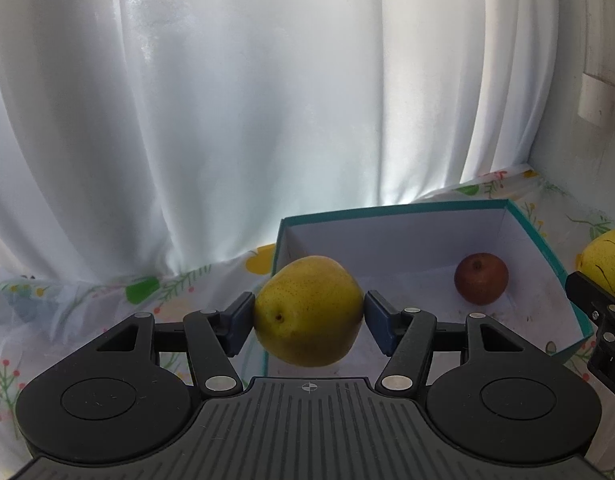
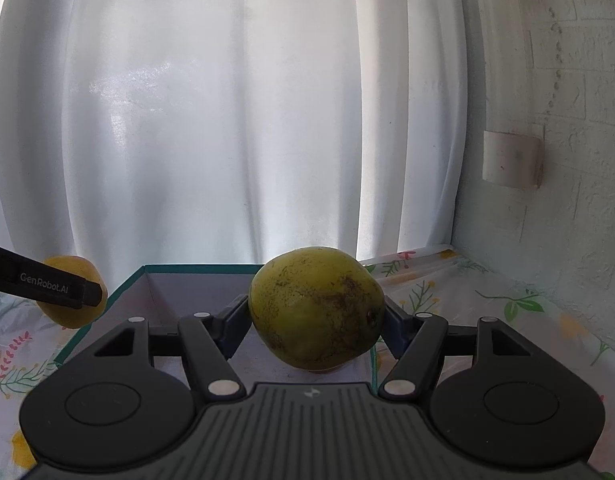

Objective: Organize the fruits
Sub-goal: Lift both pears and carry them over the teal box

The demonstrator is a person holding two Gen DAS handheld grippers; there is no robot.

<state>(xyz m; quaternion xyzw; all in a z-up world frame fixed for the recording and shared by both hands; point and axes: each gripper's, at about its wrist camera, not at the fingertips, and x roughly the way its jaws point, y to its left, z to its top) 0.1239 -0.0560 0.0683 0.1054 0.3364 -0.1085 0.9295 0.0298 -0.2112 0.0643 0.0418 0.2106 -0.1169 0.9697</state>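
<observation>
Each of the two grippers clamps one fruit above the teal box (image 1: 547,248): the left gripper (image 1: 308,314) a yellow pear (image 1: 307,310), the right gripper (image 2: 316,320) a speckled green pear (image 2: 315,312). One red fruit (image 1: 481,279) lies inside at 3 o'clock of the yellow pear. The green pear hides the box's floor from the right wrist.

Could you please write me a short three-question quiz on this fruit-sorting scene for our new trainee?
1. True or false: the left gripper is closed on a yellow pear.
2. Which fruit already lies inside the box?
A. a banana
B. a small red fruit
C. a bunch of grapes
3. Fill in: the right gripper holds a greenish, brown-speckled ____.

Key
1. True; the pads press on both its sides and it hangs clear of the cloth.
2. B.
3. Fruit, perhaps a mango; its kind is uncertain.
</observation>
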